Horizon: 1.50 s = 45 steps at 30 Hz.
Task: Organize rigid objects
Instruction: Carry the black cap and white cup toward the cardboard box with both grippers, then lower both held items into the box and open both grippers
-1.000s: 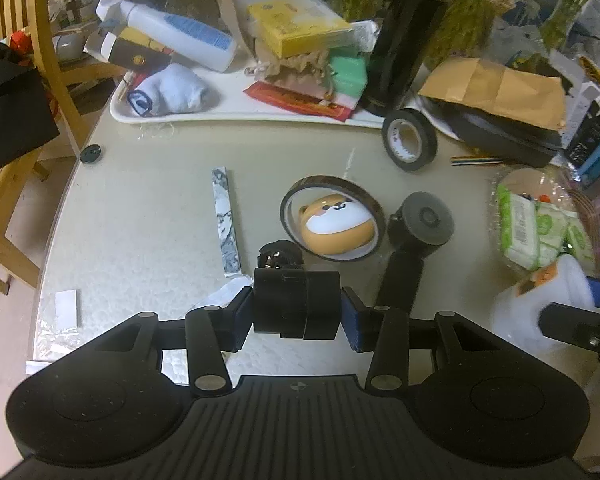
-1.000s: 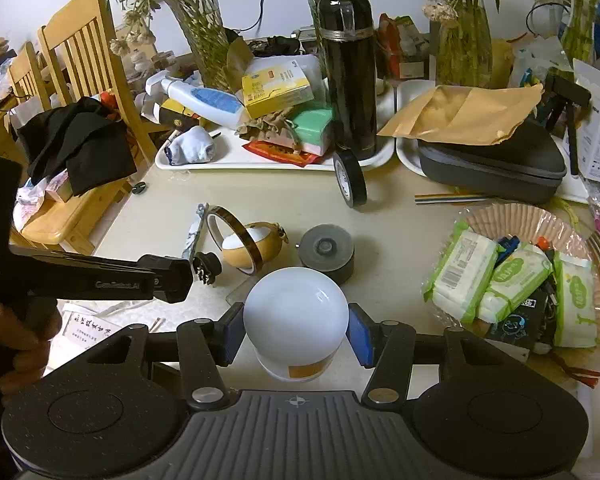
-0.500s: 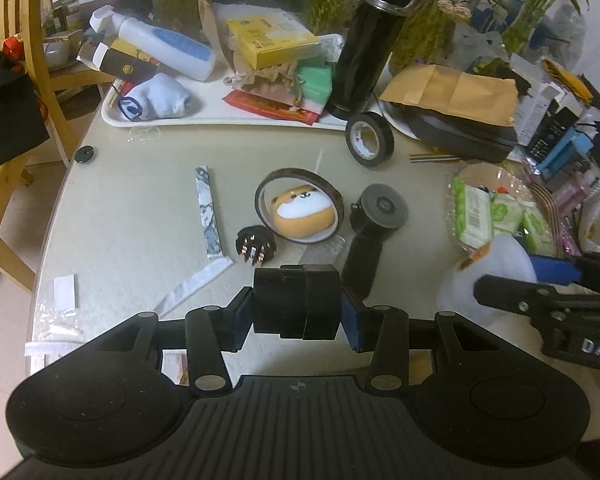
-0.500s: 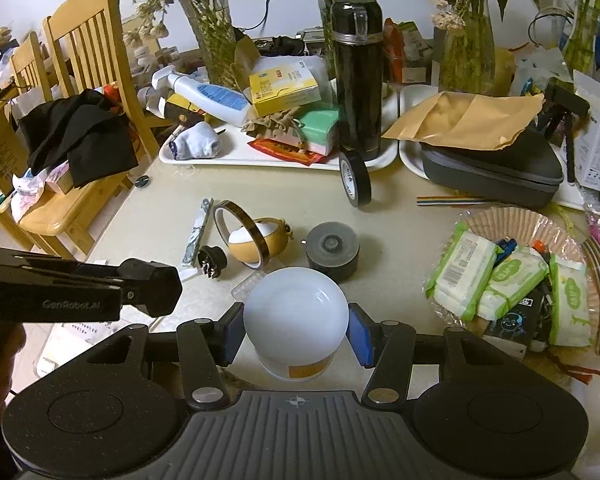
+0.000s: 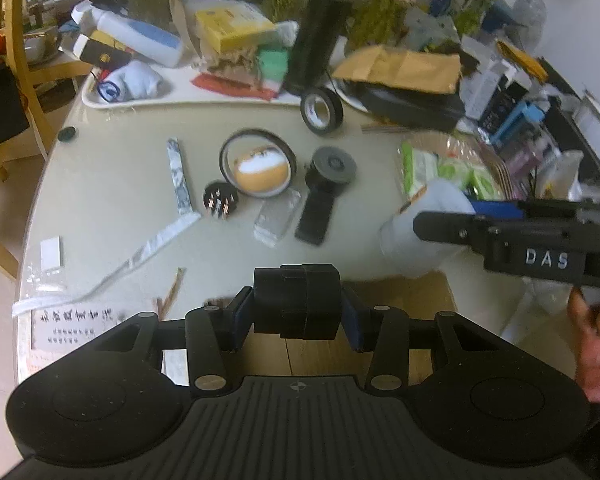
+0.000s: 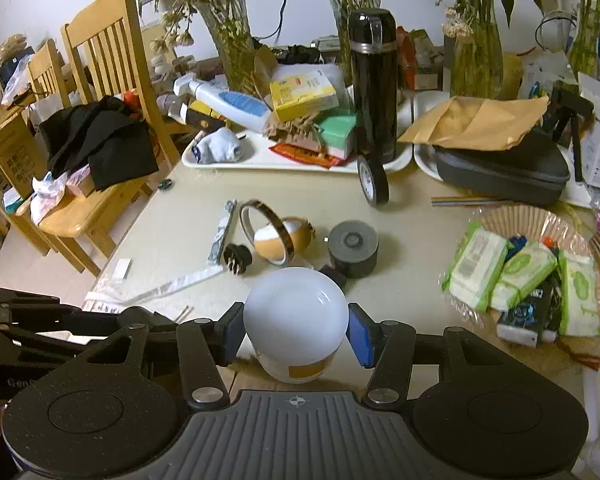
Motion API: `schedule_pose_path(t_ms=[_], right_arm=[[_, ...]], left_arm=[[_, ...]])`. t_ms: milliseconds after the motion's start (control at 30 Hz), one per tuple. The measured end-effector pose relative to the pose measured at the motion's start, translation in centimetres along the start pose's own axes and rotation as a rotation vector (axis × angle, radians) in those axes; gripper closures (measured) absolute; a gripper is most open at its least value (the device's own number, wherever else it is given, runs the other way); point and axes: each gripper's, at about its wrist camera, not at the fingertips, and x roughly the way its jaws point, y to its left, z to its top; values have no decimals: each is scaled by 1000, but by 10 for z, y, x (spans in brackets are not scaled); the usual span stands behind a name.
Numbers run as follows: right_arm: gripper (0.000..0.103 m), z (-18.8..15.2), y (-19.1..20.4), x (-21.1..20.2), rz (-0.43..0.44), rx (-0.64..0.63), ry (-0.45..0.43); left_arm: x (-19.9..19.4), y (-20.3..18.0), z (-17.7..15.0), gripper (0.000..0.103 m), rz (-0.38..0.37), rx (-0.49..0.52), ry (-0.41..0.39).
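My left gripper (image 5: 297, 307) is shut on a black blocky part (image 5: 296, 296), held over the near edge of the table (image 5: 112, 168). Between the blue pads of my right gripper (image 6: 296, 330) sits a white round-topped jar (image 6: 295, 312) with an orange label; the gripper is shut on it. In the left wrist view that jar (image 5: 410, 240) shows at the right behind the right gripper's black finger. On the table lie a black pinned plug (image 5: 220, 201), an orange dog-face toy (image 5: 260, 168) inside a brown tape ring, and a grey round puck (image 5: 332, 164).
A black tape roll (image 6: 374, 180) leans on a white tray (image 6: 260, 158) crowded with boxes and a tall black flask (image 6: 374, 80). Wet-wipe packs (image 6: 520, 272) lie on a paper plate at the right. A wooden chair (image 6: 100, 120) stands left. A hand (image 5: 596, 344) shows at the right.
My left gripper has drawn back toward the near table edge and risen with the black part. The right gripper and its white jar have also drawn back a little.
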Motion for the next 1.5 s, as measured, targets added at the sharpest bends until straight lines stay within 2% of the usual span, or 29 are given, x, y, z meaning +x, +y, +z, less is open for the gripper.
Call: schedule_pose_path(t_ms=[100,233,433,700,967,1100,1200,1333,1400,1500], right_arm=[[47,-8,4,2,4,-21,38],[47,-20,9,18,29,-58,132],[47,-36,13,39,5,-105,232],[46,-45,5,52,-33,-120,281],[46,-46,9,57,-74,-165,285],[20,-42,12,52,-87,-190,267],[8,-39,14,48,-68,-195,254],[4,-35,15,44,-61,-191,239],[0,-33,15,41,-61,-186,228],[0,-30,14,38,-71,-180,206]], left_arm=[[3,-1,-7,59,8,11,24],[13,2,-10,58,17,13,62],[30,10,-13,58,25,-11,129],[48,9,-16,58,62,-9,182],[59,12,-15,58,144,-27,212],[61,14,-16,58,145,-35,227],[59,13,-14,56,148,-26,215],[53,9,-11,50,147,-17,176],[51,7,-9,50,147,-11,162],[46,6,-7,50,141,-14,136]])
